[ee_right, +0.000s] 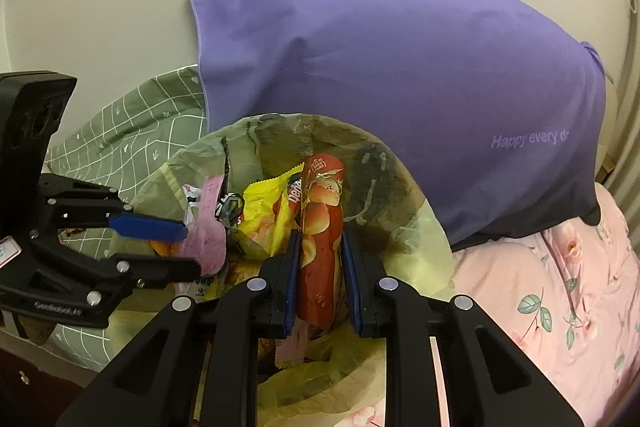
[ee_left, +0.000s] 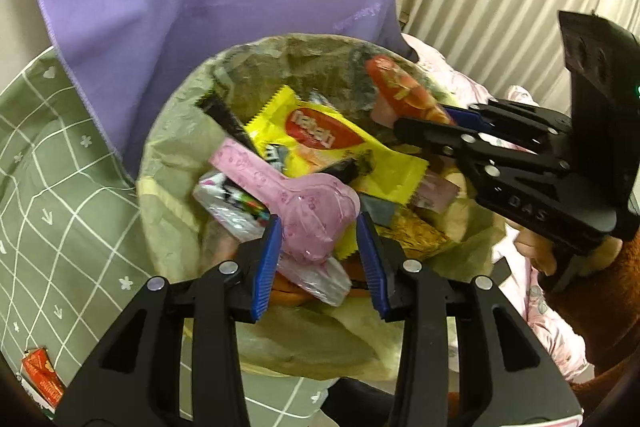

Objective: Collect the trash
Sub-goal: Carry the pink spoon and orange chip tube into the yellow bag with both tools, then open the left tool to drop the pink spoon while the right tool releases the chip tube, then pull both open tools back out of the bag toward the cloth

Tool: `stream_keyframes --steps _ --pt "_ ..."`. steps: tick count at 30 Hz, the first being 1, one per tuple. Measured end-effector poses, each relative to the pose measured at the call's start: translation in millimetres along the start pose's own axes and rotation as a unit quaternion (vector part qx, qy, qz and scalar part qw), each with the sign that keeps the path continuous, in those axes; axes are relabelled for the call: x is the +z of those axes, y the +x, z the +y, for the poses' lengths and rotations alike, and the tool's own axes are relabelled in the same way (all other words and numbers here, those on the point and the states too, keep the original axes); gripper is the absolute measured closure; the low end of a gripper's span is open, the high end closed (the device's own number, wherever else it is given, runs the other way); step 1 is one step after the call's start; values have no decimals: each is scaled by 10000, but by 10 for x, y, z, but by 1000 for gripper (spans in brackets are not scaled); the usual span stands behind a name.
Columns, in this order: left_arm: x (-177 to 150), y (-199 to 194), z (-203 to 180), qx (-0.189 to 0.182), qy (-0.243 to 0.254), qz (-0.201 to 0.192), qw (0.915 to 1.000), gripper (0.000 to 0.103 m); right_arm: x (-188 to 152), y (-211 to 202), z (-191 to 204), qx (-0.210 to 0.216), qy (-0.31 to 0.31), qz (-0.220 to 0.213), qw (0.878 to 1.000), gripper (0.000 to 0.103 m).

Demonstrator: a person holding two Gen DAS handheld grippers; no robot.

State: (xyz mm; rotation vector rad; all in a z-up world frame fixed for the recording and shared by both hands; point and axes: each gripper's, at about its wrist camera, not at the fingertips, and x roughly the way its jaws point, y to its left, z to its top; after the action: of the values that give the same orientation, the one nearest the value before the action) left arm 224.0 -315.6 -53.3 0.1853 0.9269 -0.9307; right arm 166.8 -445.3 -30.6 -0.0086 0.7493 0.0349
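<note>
Holding: the left gripper (ee_left: 318, 259) has its blue pads on the wide end of a pink wrapper (ee_left: 296, 205), jaws part open and closed on it.
Right gripper (ee_right: 320, 279): jaws narrow, clamped on a red wrapper (ee_right: 320, 227) that stands upright between the pads and sticks out past the tips.
Bin (ee_left: 172, 155): lined with a yellowish bag, right under and ahead of both grippers, nearly full.
Pink wrapper: its long tail reaches forward and left from the left gripper, lying over the other rubbish.
Yellow packet (ee_left: 332, 143): just ahead of the left gripper's tips, flat on the heap, beside the pink wrapper.
Grippers: near each other over the bin, the right one across from the left, tips apart.
Pillow (ee_right: 400, 67): purple, beyond the bin, leaning on the wall.
Green sheet (ee_left: 48, 187): left of the left gripper, with a small red scrap (ee_left: 42, 379) lying on it, well behind the tips.
Pink quilt (ee_right: 560, 287): right of the right gripper.
</note>
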Motion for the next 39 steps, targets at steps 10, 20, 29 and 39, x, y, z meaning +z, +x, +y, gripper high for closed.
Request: stream_keyframes --steps 10,20,29,39 --pt "-103 -131 -186 58 76 -33 9999 66 -54 -52 70 173 -197 11 9997 74" --pt "-165 -478 -162 159 -96 -459 9988 57 -76 -165 126 35 -176 -83 9998 66" --pt "-261 -811 -14 319 -340 -793 9958 52 -50 -337 218 -65 -24 -279 9996 54" --pt "-483 -1170 378 461 -795 -1074 9900 52 17 -518 441 -207 166 -546 9982 54"
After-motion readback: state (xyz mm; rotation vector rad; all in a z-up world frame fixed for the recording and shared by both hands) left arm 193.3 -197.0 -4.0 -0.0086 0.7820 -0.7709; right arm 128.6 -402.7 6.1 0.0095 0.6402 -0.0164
